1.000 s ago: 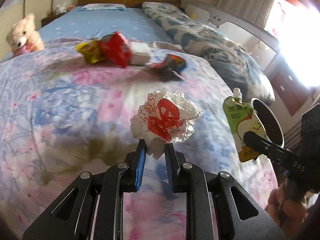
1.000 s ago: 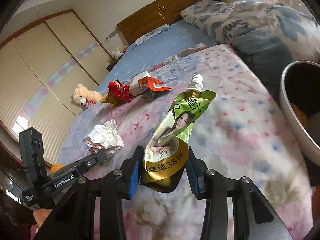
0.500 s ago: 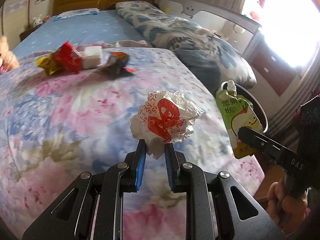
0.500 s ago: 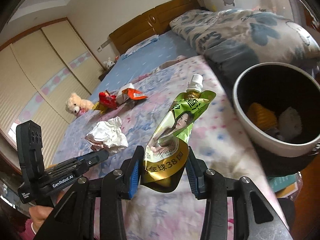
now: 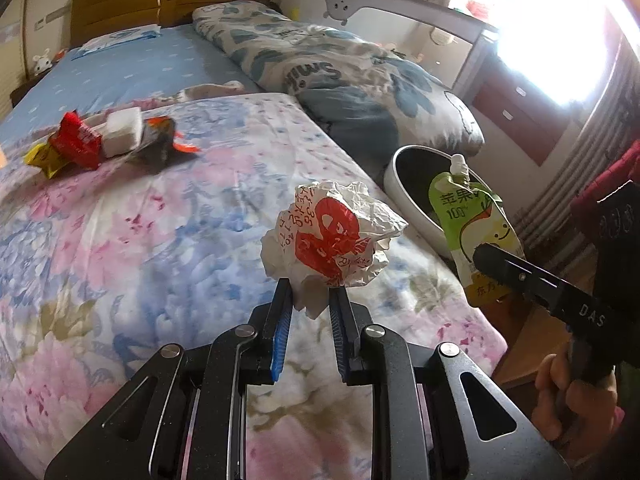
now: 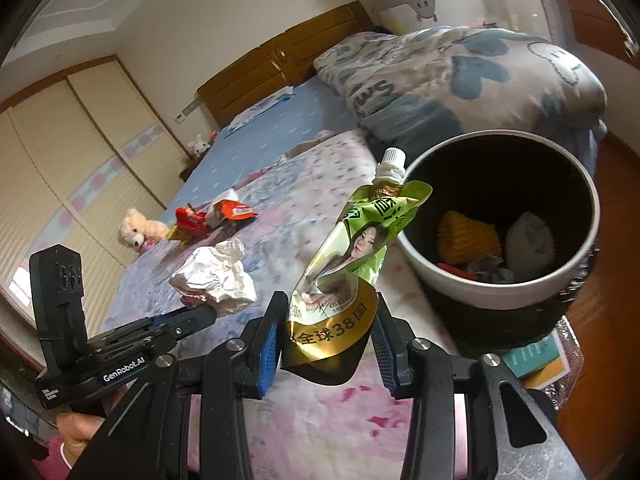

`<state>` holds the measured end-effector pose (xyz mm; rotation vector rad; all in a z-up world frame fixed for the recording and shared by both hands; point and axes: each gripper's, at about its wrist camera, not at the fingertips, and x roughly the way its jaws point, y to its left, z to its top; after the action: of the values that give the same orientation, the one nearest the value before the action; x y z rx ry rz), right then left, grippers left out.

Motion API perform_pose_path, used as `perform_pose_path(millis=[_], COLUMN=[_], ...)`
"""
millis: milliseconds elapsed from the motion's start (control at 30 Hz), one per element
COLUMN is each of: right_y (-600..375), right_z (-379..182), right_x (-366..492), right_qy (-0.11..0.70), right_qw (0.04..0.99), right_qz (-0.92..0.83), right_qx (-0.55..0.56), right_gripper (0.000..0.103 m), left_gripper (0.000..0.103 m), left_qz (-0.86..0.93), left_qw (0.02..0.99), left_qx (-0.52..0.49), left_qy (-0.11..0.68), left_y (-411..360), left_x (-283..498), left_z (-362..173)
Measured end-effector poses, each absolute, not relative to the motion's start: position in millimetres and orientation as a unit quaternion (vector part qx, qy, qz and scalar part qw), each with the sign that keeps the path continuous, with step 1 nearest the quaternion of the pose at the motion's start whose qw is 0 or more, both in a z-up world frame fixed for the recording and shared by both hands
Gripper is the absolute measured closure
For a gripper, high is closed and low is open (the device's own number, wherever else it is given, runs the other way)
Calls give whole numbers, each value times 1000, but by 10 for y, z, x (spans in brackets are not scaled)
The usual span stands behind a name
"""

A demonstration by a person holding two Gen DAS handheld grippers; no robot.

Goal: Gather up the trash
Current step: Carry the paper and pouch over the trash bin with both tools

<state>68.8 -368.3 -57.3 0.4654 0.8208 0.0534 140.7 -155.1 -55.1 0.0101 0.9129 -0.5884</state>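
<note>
Jaws pinch crinkly paper ball (image 5: 332, 236), glossy foil pouch (image 6: 352, 256) w/ cap.

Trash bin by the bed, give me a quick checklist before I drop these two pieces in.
1. Left hand-held gripper shut on the crumpled wrapper: ok.
2. Right hand-held gripper shut on the green drink pouch: ok.
3. Trash bin open, with room above the trash inside: ok.
4. Pouch over the bin mouth: not ok, it is beside the rim.
5. Pouch cap sealed: cannot tell.
6. Bed cleared: not ok, snack wrappers remain.
</note>
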Motion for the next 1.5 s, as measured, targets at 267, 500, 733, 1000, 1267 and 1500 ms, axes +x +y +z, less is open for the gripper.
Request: perform_pose_path(millis=[267, 500, 733, 1000, 1267, 1500], right_y=[-4017, -4288, -4511, -4698, -4821, -4895], right_z=[-545, -539, -556, -607, -622, -661], right_x=[593, 548, 558, 628, 711, 765], right_qy=[390, 385, 387, 396, 399, 403], right_qw=[892, 891, 890, 886, 884, 882], right_qz=[-13, -39, -52, -57, -60, -62], right_qx=[228, 236, 235, 237, 236, 237], right_gripper=[62, 62, 62, 62, 62, 62], left_gripper=[85, 85, 85, 85, 85, 85], left_qz=[-308, -331, -350, -360, -364, -362], left_qw=[847, 841, 833, 829, 824, 821], left_qx=[23, 45, 67, 85, 97, 104], left_qy=[432, 426, 423, 421, 423, 429], left_y=[-1896, -2278, -2637, -2947, -3188, -3322], left_x=[1421, 1458, 1489, 1543, 1641, 1712], left_z=[-524, -462, -430, -418, -445, -504])
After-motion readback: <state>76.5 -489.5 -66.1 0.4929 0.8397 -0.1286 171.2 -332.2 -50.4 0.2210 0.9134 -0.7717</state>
